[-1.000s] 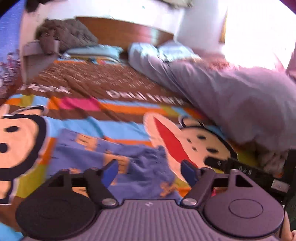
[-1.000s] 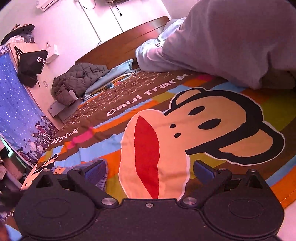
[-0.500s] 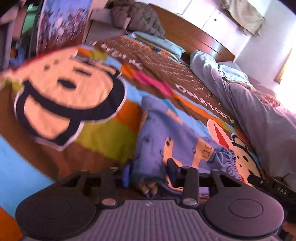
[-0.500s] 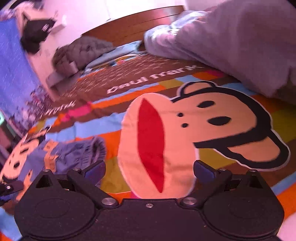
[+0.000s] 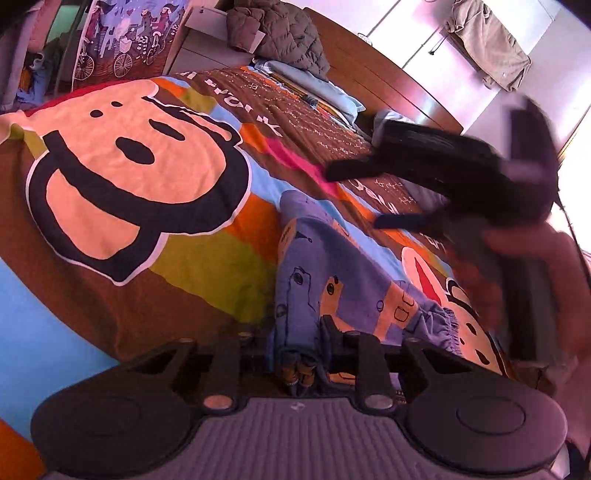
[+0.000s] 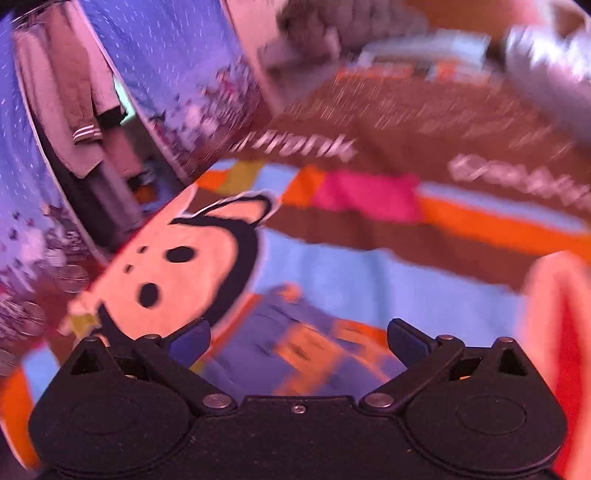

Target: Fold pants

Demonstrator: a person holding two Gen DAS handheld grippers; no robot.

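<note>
Evidently the pants (image 5: 332,280), small and blue with orange cartoon patches, lie on the bright monkey-print bedspread (image 5: 122,192), stretching from the near middle of the left wrist view toward the far right, with the gathered elastic waistband (image 5: 439,325) at the right. At the near end the left gripper (image 5: 301,354) is pinched tight on a bunched edge of the fabric, apparently the leg end, its two fingers drawn close around the cloth. In that view the right gripper (image 5: 388,195) shows as a dark blurred shape above the far part of the pants, its jaws spread, with the person's hand (image 5: 535,280) behind it. The right wrist view is smeared by motion; the pants (image 6: 295,347) sit just ahead of the spread fingertips (image 6: 192,338), which touch nothing. The step in hand looks like the start of a fold: one end is gripped and the second tool is heading for its own hold. Next it probably needs to settle onto the cloth beside the left one and clamp shut, so both can lift the end and carry it toward the waistband. Far beyond lie a pale blue pillow (image 5: 314,88), a quilted jacket (image 5: 280,33) and the wooden headboard (image 5: 388,81).
</note>
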